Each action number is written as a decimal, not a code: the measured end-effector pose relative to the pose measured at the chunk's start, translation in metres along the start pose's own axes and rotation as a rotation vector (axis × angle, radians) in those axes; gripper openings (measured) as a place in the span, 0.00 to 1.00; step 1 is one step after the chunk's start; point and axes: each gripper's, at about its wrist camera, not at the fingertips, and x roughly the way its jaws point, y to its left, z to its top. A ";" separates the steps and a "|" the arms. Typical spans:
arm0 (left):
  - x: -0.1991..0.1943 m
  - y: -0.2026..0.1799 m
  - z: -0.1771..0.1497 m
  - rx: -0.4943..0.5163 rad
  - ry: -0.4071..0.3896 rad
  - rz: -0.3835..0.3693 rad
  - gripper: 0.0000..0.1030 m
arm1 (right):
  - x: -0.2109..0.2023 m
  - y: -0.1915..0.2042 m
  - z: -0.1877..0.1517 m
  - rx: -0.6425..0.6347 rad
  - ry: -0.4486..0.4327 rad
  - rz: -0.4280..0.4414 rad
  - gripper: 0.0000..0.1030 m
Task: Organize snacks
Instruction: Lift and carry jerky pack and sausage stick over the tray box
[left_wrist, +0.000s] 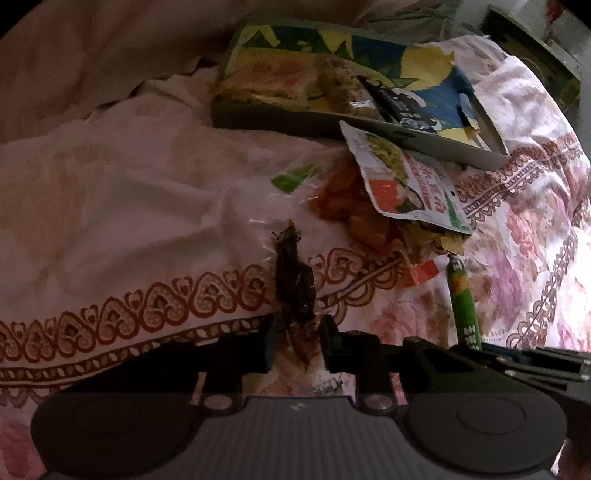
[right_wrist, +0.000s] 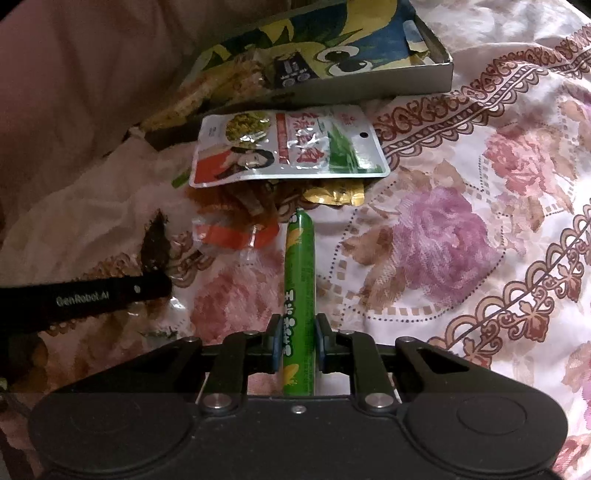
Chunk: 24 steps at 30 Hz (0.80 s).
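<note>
Now both grippers' jaws tight: L (left_wrist: 295, 345) on dark pkt (left_wrist: 295, 280), R (right_wrist: 298, 341) on green stick (right_wrist: 298, 280).

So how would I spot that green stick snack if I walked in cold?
Find the shallow grey box of snacks on the flowered bedspread. In front of it lies a silver pouch over loose packets. The green sausage stick points out from under them, pinched in the right tool: the only long, thin, round item.
</note>
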 end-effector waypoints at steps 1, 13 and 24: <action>-0.002 -0.002 -0.001 0.010 -0.006 0.003 0.19 | -0.001 0.000 0.000 0.004 -0.006 0.007 0.18; -0.024 -0.007 -0.008 0.004 -0.067 0.002 0.10 | -0.015 0.000 0.003 0.023 -0.085 0.076 0.18; -0.029 -0.006 -0.009 -0.015 -0.074 -0.012 0.06 | -0.015 0.001 0.005 0.030 -0.101 0.110 0.18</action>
